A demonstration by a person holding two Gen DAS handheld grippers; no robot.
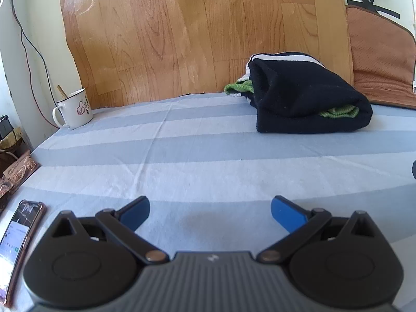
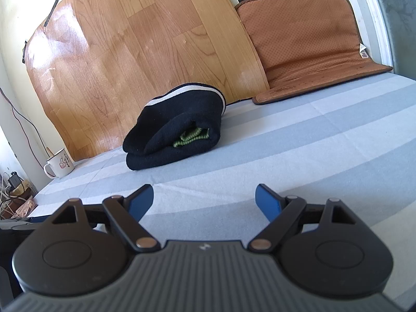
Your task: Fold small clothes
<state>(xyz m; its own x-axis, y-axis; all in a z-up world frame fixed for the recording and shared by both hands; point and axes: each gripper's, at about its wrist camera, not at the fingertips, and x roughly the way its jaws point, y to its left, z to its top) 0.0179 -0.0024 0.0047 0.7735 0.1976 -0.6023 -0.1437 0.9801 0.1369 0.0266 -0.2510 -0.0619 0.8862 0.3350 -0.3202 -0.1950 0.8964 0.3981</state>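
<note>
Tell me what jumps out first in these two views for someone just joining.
The folded black garment, white-striped at its edge with green knit tucked inside, sits on the striped bedsheet against the wood-grain panel. Both the left tool and right tool hover open and empty in front of it. A white mug stands at the sheet's far left corner.

Black garment (image 1: 306,98) folded around green knit (image 1: 338,111), lying on sheet.

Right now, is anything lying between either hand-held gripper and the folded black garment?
Nothing visible: only bare striped sheet lies between each open hand-held gripper and the black garment. The mug stands off to the left.
</note>
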